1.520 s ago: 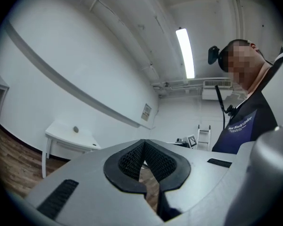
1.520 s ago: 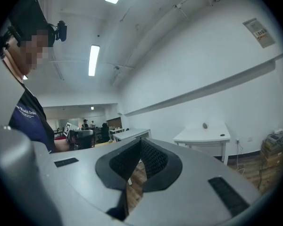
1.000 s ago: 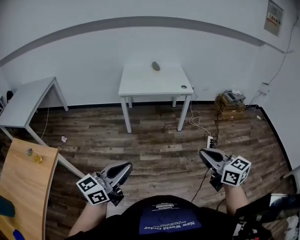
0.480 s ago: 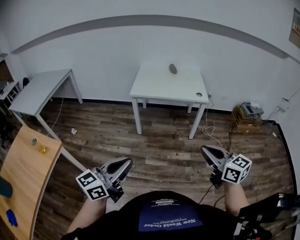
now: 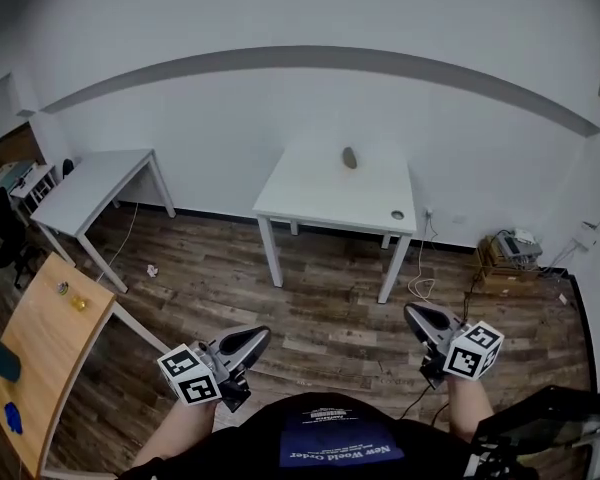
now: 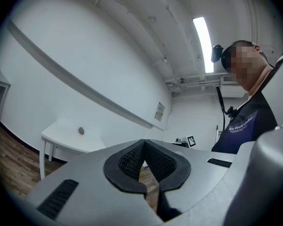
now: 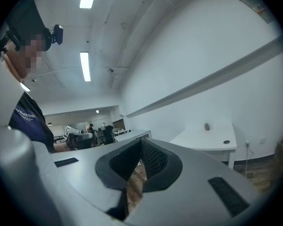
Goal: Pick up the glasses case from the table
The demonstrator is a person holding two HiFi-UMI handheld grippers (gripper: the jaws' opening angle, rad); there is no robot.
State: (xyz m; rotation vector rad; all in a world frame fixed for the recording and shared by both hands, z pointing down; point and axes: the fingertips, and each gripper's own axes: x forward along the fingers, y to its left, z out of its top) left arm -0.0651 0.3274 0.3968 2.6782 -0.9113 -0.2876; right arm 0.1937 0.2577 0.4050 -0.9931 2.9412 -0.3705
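The glasses case (image 5: 349,157) is a small dark grey oval lying near the far edge of a white table (image 5: 310,200) by the wall. It also shows as a speck in the left gripper view (image 6: 81,131) and the right gripper view (image 7: 207,126). Both grippers are held low and level over the wooden floor, well short of the table. My left gripper (image 5: 261,334) is shut with nothing between its pads, and its tips meet (image 6: 144,143). My right gripper (image 5: 411,311) is likewise shut and empty (image 7: 141,141).
A dark round spot (image 5: 397,215) marks the table's right front corner. A second white table (image 5: 90,183) stands at the left, and a wooden tabletop (image 5: 35,368) with a small yellow thing (image 5: 78,304) is nearer. A box (image 5: 508,260) and cables (image 5: 420,280) lie by the right wall.
The white table with the case has drawn closer and shifted in the head view. Both grippers have been carried across the floor toward it, still shut and empty.
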